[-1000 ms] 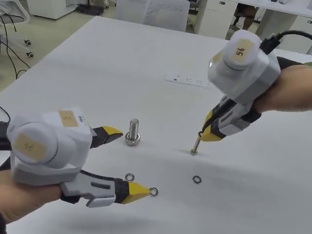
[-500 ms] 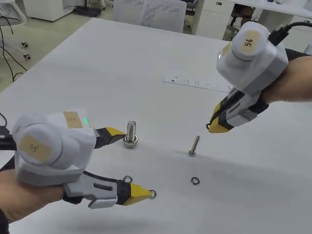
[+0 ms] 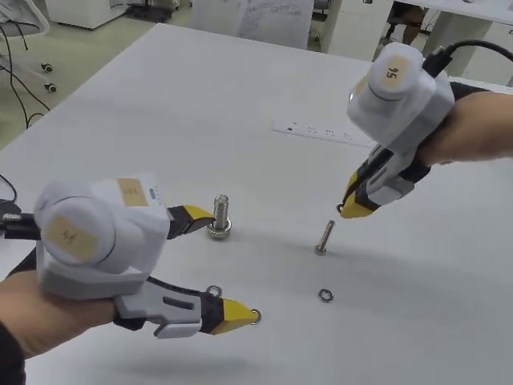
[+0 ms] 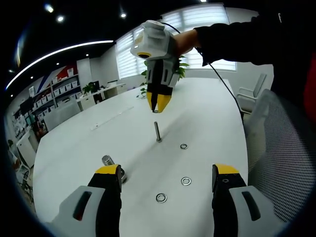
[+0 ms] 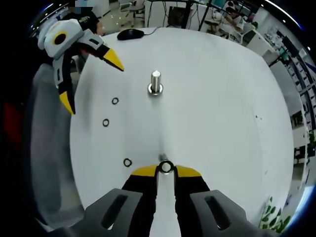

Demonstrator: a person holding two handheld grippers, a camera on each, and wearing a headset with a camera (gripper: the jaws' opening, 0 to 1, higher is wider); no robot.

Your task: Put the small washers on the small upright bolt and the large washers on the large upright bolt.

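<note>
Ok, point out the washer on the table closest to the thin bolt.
The lone washer just in front of the thin bolt; the other two lie by the left gripper.

Worktop [image 3: 160, 104]: white.
Upright on it: large bolt [image 3: 219, 216], small bolt [image 3: 324, 238].
Lying flat: three washers [image 3: 325, 295] [image 3: 213, 291] [image 3: 255, 316], power strip [image 3: 321, 133].

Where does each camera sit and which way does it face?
Head view: headset, looking forward-down at the white table; left gripper, right gripper, left hand, right hand.
Left gripper view: rides the left gripper, faces low across the table at the small bolt; own open jaws below.
Right gripper view: rides the right gripper, looks down; own jaws pinch a washer.
Shared: all three show the large bolt and three loose washers.
</note>
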